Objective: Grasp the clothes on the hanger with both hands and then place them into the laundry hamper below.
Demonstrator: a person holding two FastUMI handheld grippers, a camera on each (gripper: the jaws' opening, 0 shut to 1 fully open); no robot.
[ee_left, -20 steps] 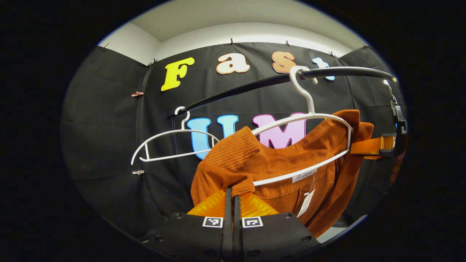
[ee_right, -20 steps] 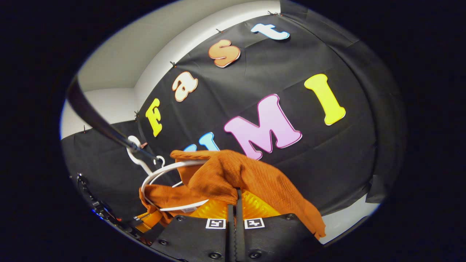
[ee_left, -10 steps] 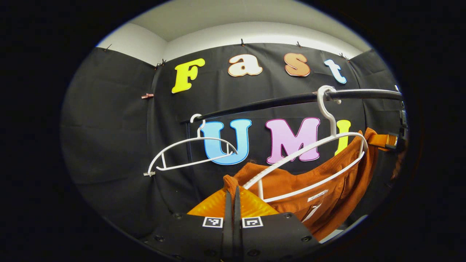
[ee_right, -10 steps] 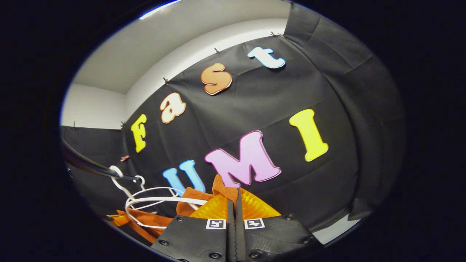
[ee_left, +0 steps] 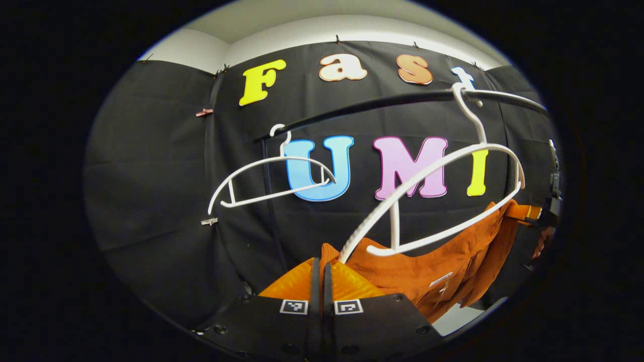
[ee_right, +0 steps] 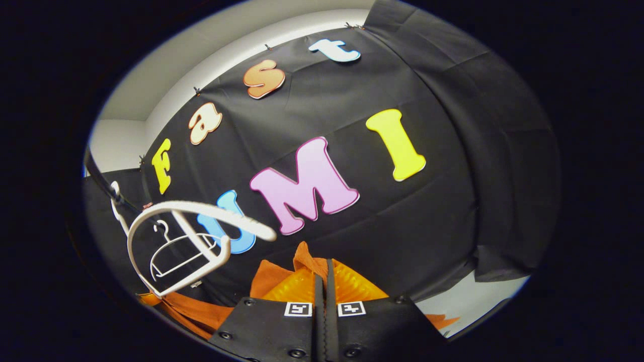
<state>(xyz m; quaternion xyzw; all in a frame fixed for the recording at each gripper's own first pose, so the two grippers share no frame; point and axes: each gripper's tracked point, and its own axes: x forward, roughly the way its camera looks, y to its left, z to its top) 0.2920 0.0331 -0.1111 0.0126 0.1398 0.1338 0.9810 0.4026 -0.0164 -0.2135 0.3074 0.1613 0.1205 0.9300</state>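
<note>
Below the white hanger [ee_left: 443, 166], the orange garment [ee_left: 443, 261] hangs free, pinched by the left gripper [ee_left: 322, 271] and right gripper [ee_right: 324, 274]. Lowering it into the hamper remains.

A staged recording booth w/ a laundry setup, not a lived-in home. Black cloth [ee_left: 151, 176] is clipped up as backdrop on far and side walls, w/ plain white wall [ee_left: 352, 27] seen above it. A dark clothes rail [ee_left: 362, 105] is run across in front of the cloth; two white hangers [ee_left: 271, 181] are hung from it, left one bare. A strip of pale floor [ee_right: 468, 301] is seen at lower right.
</note>
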